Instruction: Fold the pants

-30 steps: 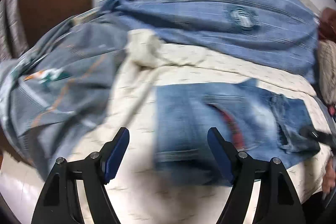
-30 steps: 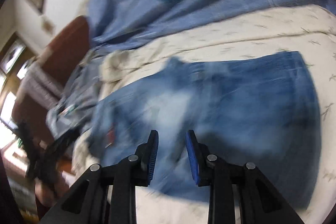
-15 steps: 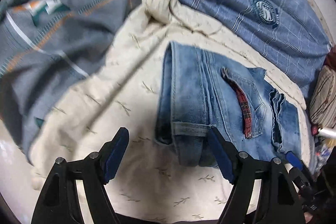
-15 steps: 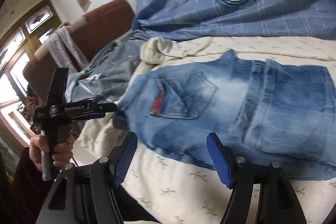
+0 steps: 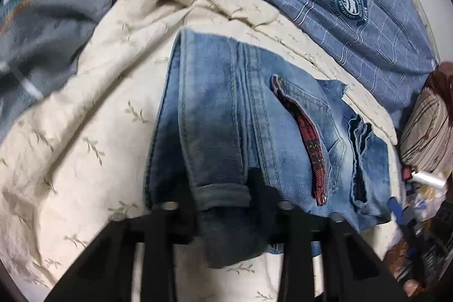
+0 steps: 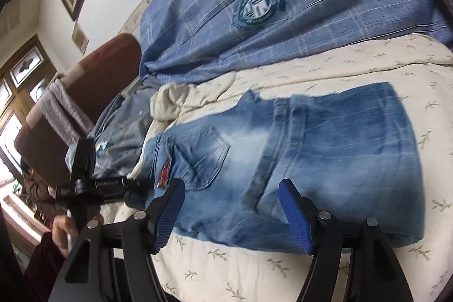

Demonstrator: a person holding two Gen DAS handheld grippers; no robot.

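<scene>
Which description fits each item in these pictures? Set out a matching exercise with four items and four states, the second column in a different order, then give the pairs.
Column one:
1. left tool
2. right tool
3. jeans
4. checked blue pillow

Column two:
A. lies folded on the cream bedspread
B. closed on a denim edge
C. bears a round dark badge
D. stands open above the denim, holding nothing

Pairs: 1-B, 2-D, 3-A, 4-C
</scene>
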